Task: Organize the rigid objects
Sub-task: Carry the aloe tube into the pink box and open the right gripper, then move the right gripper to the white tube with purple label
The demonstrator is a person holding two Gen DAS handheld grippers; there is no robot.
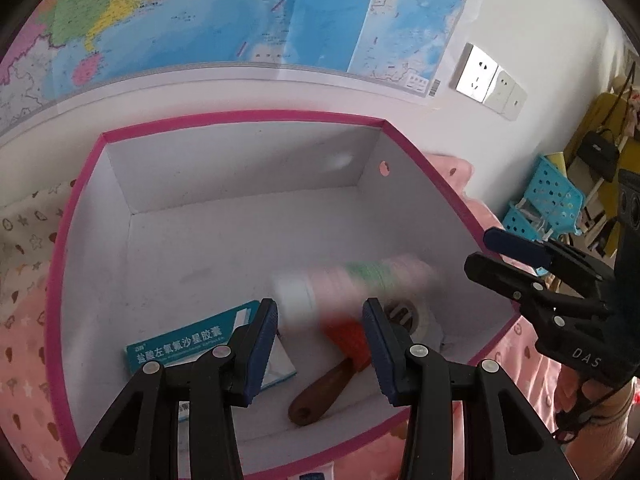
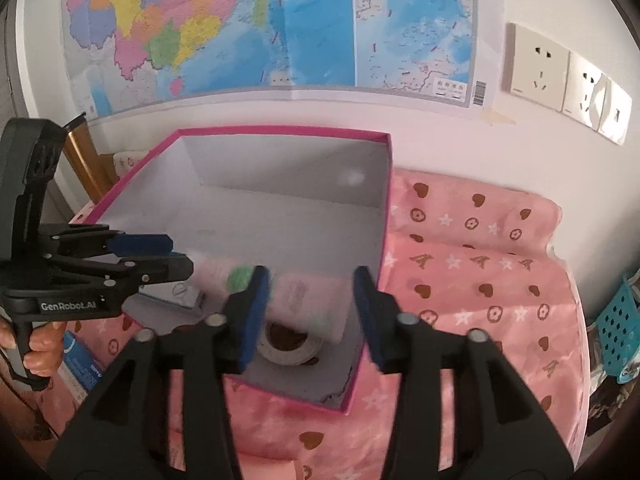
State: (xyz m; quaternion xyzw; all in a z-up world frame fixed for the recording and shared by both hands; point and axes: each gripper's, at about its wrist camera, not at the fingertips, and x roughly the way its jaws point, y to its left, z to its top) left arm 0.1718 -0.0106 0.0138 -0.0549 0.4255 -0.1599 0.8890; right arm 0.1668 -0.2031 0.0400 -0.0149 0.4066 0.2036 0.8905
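Note:
A pink-rimmed white box stands open on the bed; it also shows in the right wrist view. Inside lie a teal medicine carton, an orange brush with a wooden handle, a tape roll and a pink-and-green bottle with a white cap, blurred by motion, also in the right wrist view. My left gripper is open and empty above the box's near side. My right gripper is open and empty above the box's near right corner, over the bottle and tape roll.
A pink patterned bedspread surrounds the box. A map and wall sockets are on the wall behind. A blue perforated basket stands at the right. A blue-white carton lies on the bed left of the box.

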